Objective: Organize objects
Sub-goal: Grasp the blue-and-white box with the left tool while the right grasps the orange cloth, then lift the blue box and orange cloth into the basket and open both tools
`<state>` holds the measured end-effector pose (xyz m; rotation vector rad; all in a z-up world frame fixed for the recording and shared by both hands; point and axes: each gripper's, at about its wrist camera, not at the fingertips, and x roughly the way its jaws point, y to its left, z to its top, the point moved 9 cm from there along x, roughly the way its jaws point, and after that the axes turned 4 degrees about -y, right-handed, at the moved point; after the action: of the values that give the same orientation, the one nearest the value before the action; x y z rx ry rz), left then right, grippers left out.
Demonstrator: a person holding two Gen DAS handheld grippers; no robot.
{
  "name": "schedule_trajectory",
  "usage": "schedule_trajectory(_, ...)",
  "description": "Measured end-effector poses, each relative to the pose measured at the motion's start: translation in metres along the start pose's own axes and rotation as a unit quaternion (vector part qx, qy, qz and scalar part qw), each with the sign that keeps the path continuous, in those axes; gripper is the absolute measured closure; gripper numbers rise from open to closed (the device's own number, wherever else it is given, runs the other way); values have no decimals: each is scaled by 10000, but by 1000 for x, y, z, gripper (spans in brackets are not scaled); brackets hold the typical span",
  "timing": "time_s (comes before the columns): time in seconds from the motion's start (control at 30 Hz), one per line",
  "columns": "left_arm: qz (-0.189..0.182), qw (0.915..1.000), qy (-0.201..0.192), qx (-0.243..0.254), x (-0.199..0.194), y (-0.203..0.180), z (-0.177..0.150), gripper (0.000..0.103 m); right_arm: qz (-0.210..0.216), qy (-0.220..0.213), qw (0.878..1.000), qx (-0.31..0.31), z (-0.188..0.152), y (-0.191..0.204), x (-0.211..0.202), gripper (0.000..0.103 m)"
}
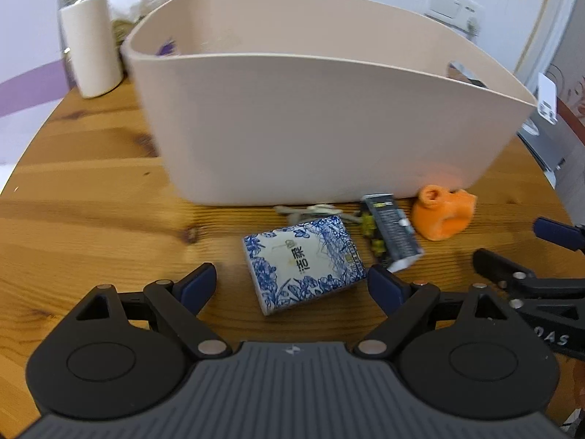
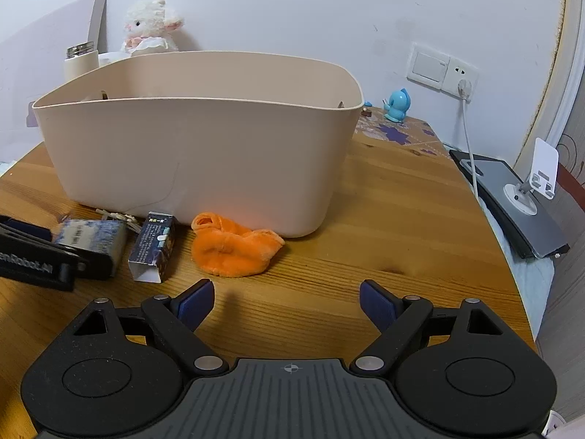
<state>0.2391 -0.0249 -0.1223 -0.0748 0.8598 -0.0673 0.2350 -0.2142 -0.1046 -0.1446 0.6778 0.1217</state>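
Observation:
A beige plastic bin (image 1: 310,117) stands on the wooden table (image 1: 91,190); it also shows in the right wrist view (image 2: 204,153). In front of it lie a blue-and-white floral box (image 1: 301,261), a small dark carton (image 1: 393,234) and an orange cloth (image 1: 444,214). My left gripper (image 1: 290,283) is open, its jaws on either side of the floral box's near end. My right gripper (image 2: 287,301) is open and empty, just short of the orange cloth (image 2: 234,247). The carton (image 2: 153,247) and floral box (image 2: 93,237) lie to its left.
A white thermos (image 1: 89,42) and a plush lamb (image 2: 151,27) stand behind the bin. A blue figurine (image 2: 398,104), a wall socket with cable (image 2: 462,84), a grey laptop (image 2: 512,205) and a phone stand (image 2: 533,183) are at the right. A pale string (image 1: 310,210) lies by the bin's base.

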Motion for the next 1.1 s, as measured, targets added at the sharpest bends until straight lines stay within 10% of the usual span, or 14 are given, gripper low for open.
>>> schedule_trajectory(0.57,298,9990,-34,-341,0,16,3,24,166,8,9998,-77,9,22,37,21)
schedule_trajectory(0.67,417,9990,-118,-75,-2,13,3,38,286,6,9996,1,10,26,40,36)
schedule_trajectory(0.83,302,9994,-154,-39,-3,15,2,39,473,18,9988,77,13,34,39,94)
schedule_trajectory(1.1,52,9997,-176,-132,-21,17,-4,39,306,-139,9994,-57,10,38,13,97)
